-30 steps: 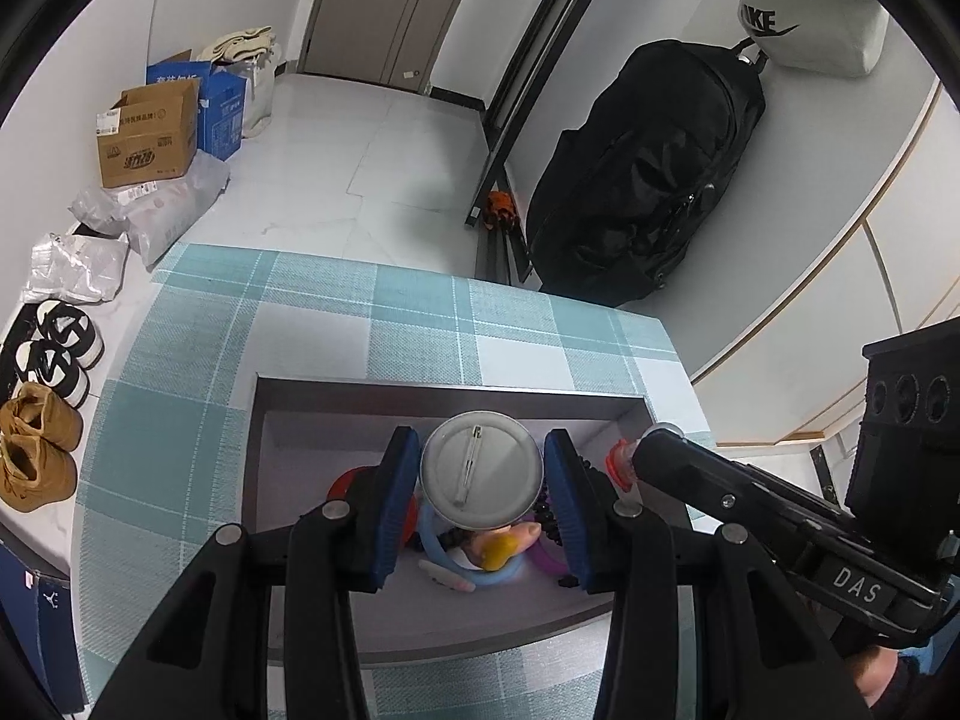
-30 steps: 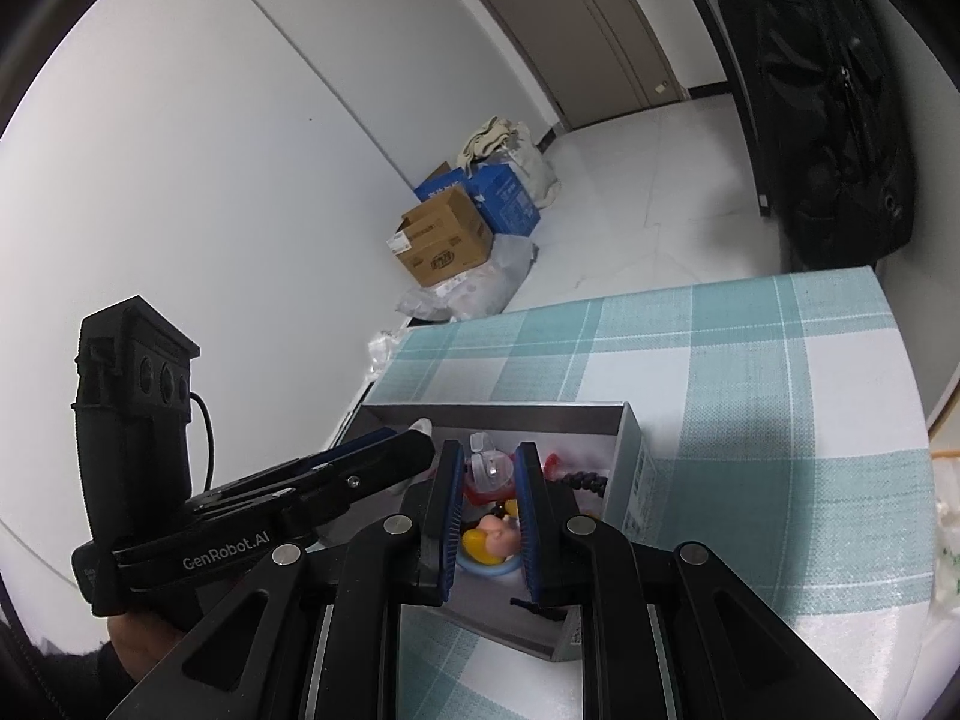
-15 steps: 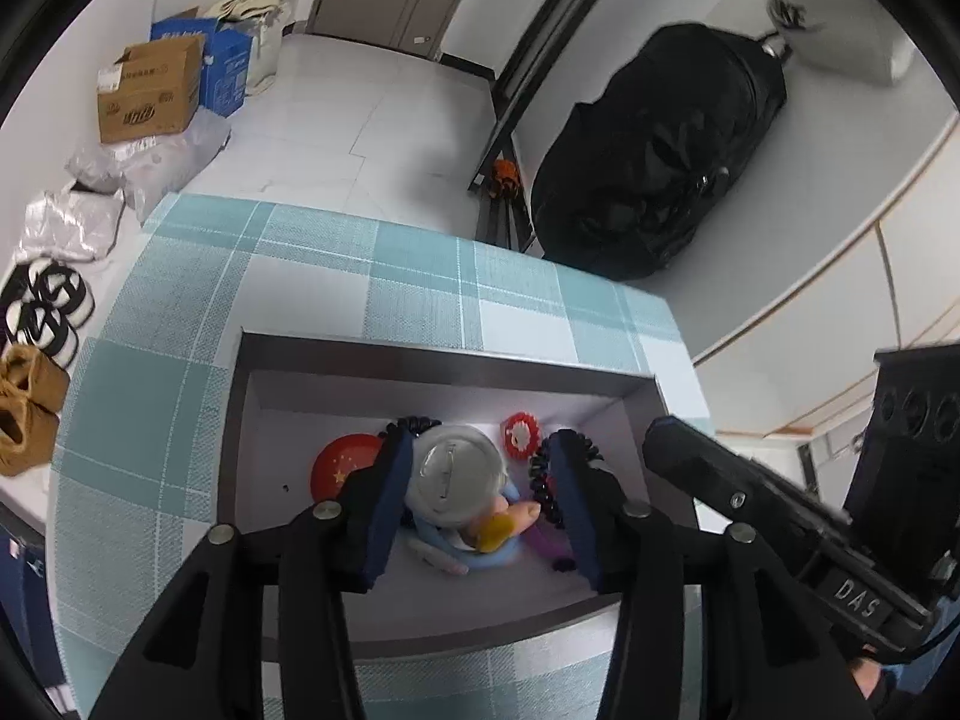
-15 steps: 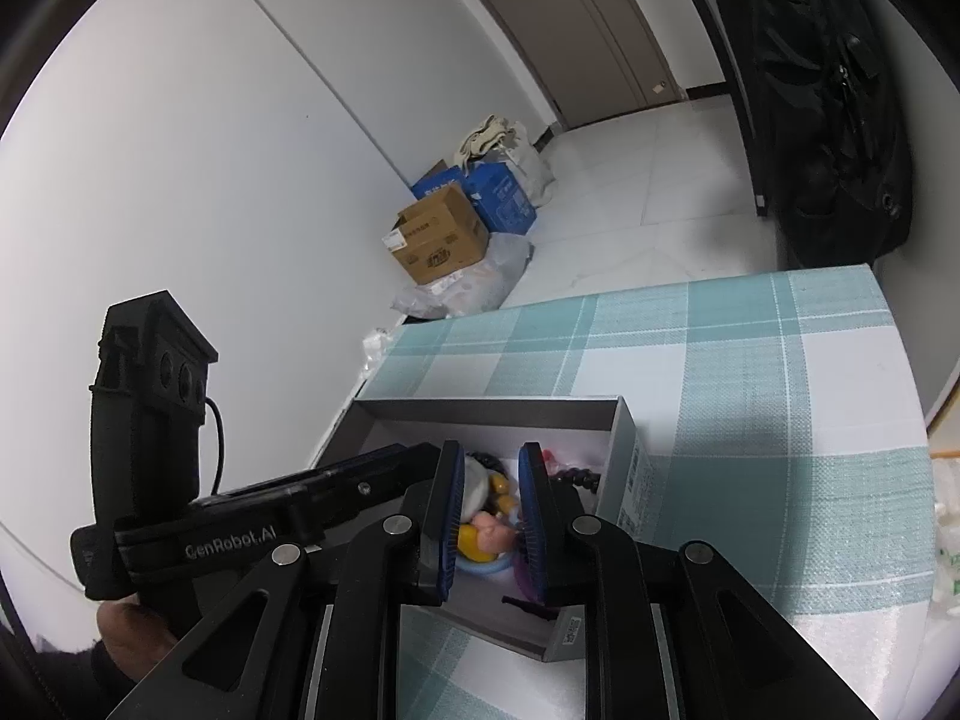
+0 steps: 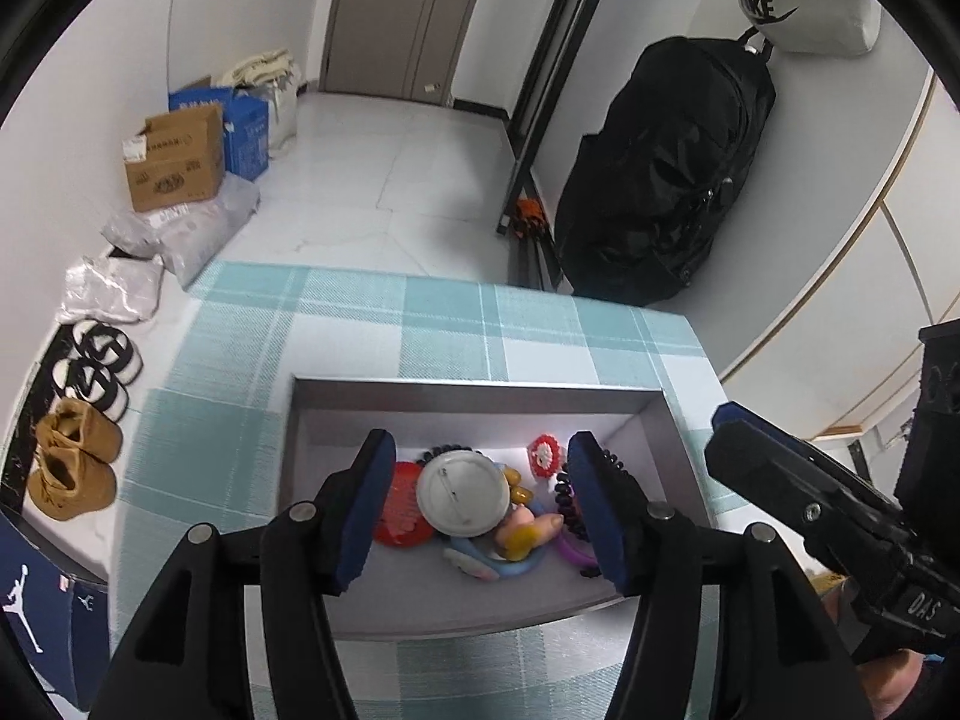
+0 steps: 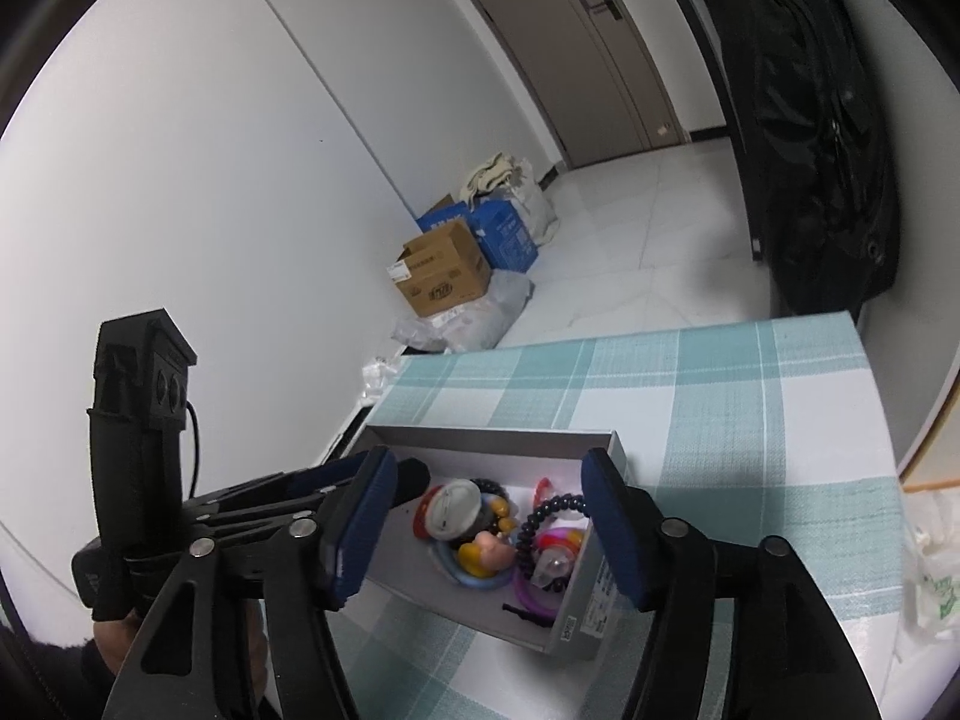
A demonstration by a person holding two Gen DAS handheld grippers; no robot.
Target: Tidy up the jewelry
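Both my grippers, left (image 5: 480, 504) and right (image 6: 489, 525), hang over the shallow grey cardboard box (image 5: 474, 397) on the teal-checked counter (image 5: 252, 360), fingers spread apart, holding nothing. Round white pin badge (image 5: 462, 492) lies inside, atop jumbled trinkets.

A table covered in a teal-and-white checked tablecloth (image 5: 384, 324) carries an open grey cardboard box (image 5: 480, 396), with a crumpled plastic bag (image 6: 936, 588) at its edge.

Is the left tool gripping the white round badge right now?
No. The left tool stands open above the box, its pads apart on either side of the white round badge, which lies on the pile.
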